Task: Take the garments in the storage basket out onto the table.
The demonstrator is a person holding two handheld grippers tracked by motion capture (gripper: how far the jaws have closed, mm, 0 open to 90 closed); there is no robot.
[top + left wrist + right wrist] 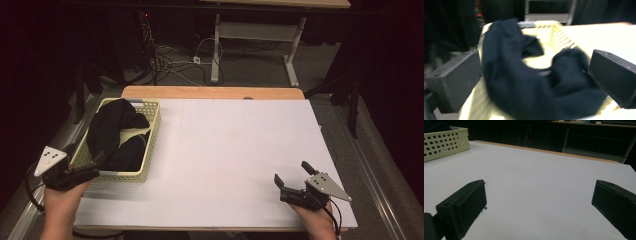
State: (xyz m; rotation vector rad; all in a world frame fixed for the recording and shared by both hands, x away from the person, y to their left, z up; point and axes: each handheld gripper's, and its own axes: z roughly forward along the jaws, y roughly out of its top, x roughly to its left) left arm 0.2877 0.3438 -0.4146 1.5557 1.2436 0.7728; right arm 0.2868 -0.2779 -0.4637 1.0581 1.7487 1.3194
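One pale yellow basket [152,131], one heap of black cloth [112,131] inside, one white table [235,150]

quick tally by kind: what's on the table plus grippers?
Basket, pale yellow: 1
Black cloth heap in the basket, piece count unclear: 1
Grippers, both open: 2, left gripper, right gripper
Total: 4

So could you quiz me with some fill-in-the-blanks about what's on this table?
1. The black cloth lies in a pale yellow perforated plastic ____.
2. The left tongs have jaws that stand ____ around the cloth.
3. The right tongs hover over the ____ sheet covering the table.

Missing words: basket; open; white
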